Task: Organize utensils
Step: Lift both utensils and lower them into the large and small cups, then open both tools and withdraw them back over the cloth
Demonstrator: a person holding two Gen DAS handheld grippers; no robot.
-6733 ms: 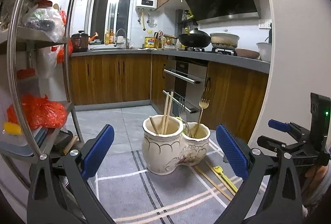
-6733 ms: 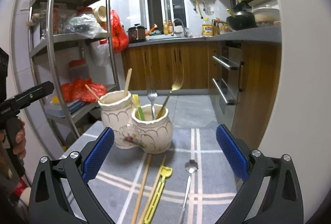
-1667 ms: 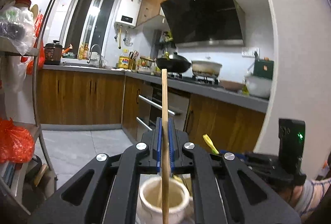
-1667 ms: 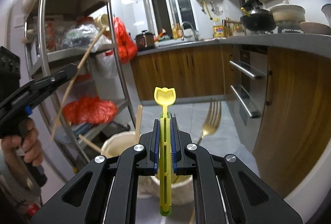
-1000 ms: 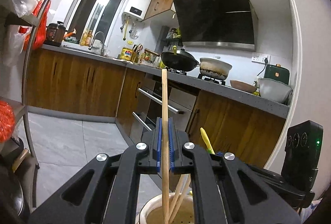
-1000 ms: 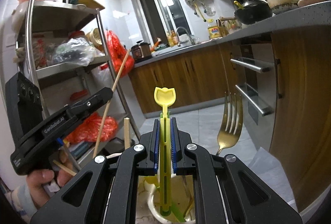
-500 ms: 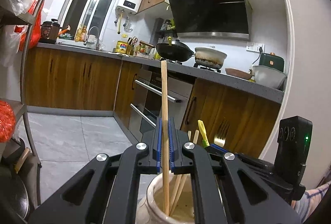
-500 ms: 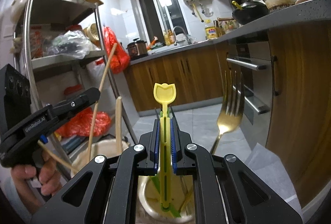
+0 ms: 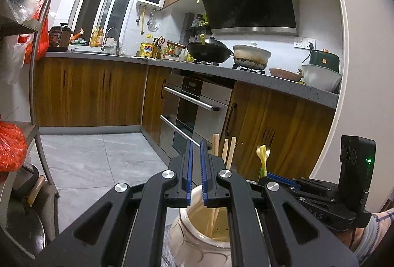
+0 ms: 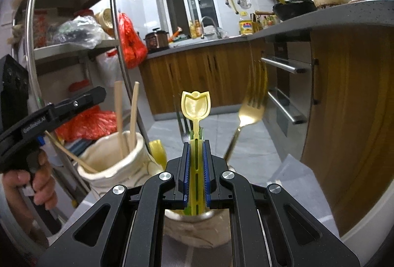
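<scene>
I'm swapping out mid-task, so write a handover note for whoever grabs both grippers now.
Left gripper: slightly open, empty, above the chopstick pot.
Right gripper: shut on the yellow tulip utensil, above the fork pot.
Done: wooden chopsticks stand in their pot; gold fork in the other.
Left: lower and release the yellow utensil. The mat below is hidden; check for leftovers.

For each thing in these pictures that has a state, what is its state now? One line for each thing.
left gripper: slightly open, holds nothing, above the left jar.
right gripper: shut on yellow utensil.
yellow utensil: upright, lower end inside the right jar.
left jar: upright, holds wooden chopsticks.
wooden chopsticks: standing in the jar, leaning.
gold fork: standing tilted, tines up.
</scene>
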